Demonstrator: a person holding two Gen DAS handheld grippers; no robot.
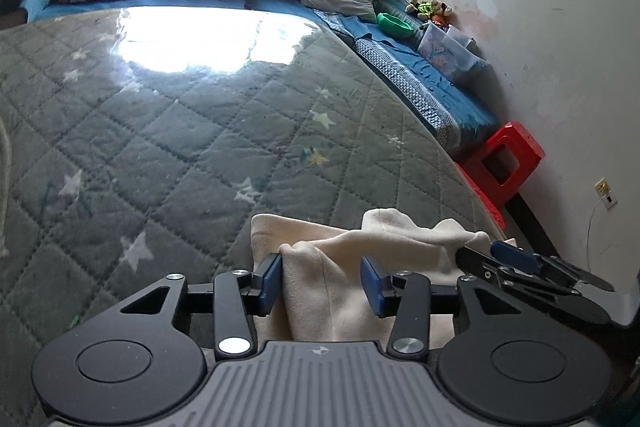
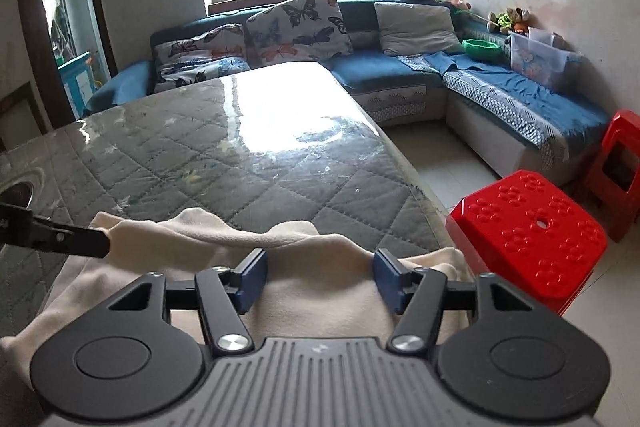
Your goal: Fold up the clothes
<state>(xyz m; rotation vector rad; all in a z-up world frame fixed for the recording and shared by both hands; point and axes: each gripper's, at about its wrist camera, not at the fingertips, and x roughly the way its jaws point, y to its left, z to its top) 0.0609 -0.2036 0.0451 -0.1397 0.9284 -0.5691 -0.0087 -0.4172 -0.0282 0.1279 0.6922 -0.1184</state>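
Note:
A cream fleece garment [image 1: 400, 235] lies crumpled at the near right edge of a table with a grey quilted cover [image 1: 180, 131]. My left gripper [image 1: 322, 281] is open, and a raised fold of the cloth stands between its blue pads, closer to the left one. My right gripper [image 1: 486, 255] reaches in from the right onto the same garment. In the right wrist view my right gripper [image 2: 320, 279] stands open over the cream garment [image 2: 224, 231], its pads apart with cloth lying between and below them. One finger [image 2: 80, 239] of the left gripper touches the cloth's left edge.
A red plastic stool [image 2: 528, 239] stands right beside the table's near corner, with a second red stool [image 2: 620, 163] by the wall. A blue corner sofa [image 2: 384, 75] with butterfly cushions [image 2: 300, 23], a green bowl [image 2: 482, 47] and a clear box [image 2: 536, 61] runs behind.

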